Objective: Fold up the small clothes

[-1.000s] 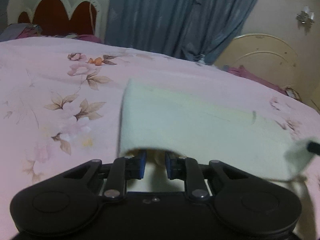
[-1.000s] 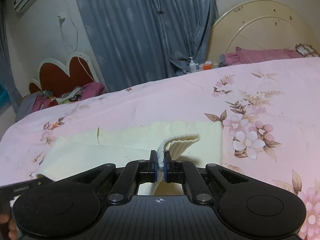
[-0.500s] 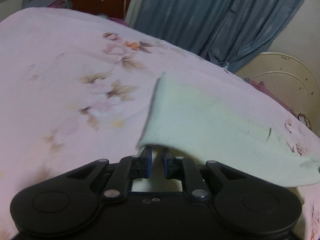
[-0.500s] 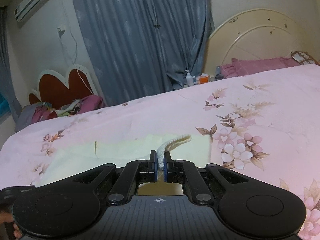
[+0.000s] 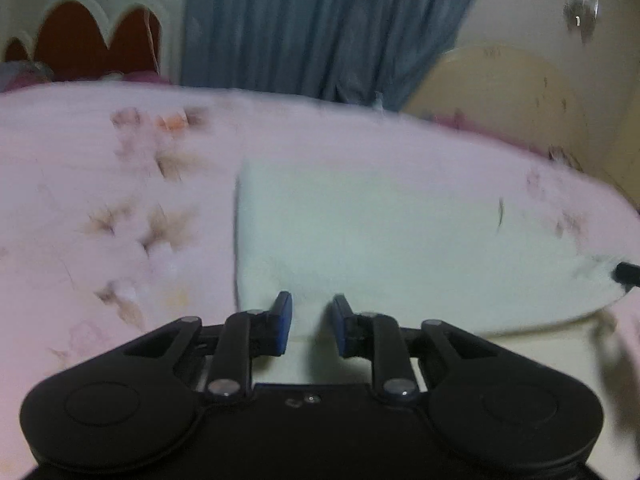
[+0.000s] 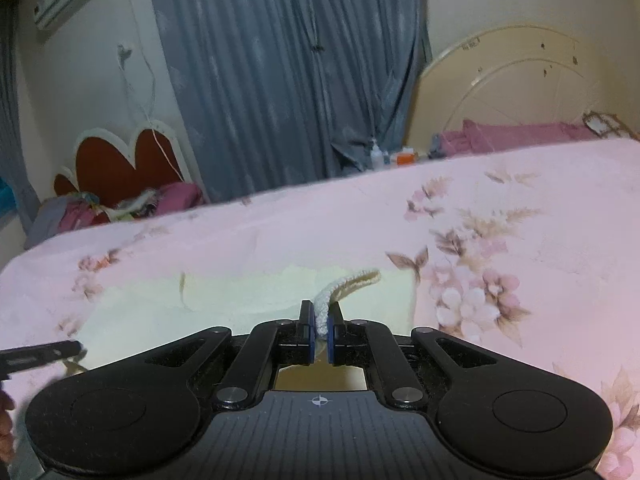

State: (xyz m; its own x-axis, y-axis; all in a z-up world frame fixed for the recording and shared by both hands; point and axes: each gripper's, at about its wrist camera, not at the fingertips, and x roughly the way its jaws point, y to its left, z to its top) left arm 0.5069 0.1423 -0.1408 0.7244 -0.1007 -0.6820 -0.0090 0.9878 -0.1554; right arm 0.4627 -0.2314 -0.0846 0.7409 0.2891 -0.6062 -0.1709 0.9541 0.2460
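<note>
A pale cream cloth [image 5: 380, 240] lies spread on the pink floral bed [image 5: 100, 200]. My left gripper [image 5: 310, 322] is open, its blue pads apart at the cloth's near edge; the cloth edge lies between them, not pinched. My right gripper [image 6: 319, 330] is shut on the cloth's other corner, a rolled white edge [image 6: 348, 284] rising from its pads. The cloth [image 6: 240, 300] stretches left from it toward the tip of the left gripper [image 6: 44, 354]. The right gripper's tip shows at the far right of the left wrist view [image 5: 628, 272].
Blue curtains [image 6: 288, 80] hang behind the bed. A red heart-shaped headboard [image 6: 120, 160] with piled clothes is at the far left. A cream round headboard [image 6: 520, 88] and pink pillows [image 6: 520, 138] stand at the right. Small bottles [image 6: 390, 156] stand beyond the bed.
My left gripper's jaws have opened wider and the cloth edge has dropped from them onto the bed. The left view is blurred from motion. My right gripper keeps its hold.
</note>
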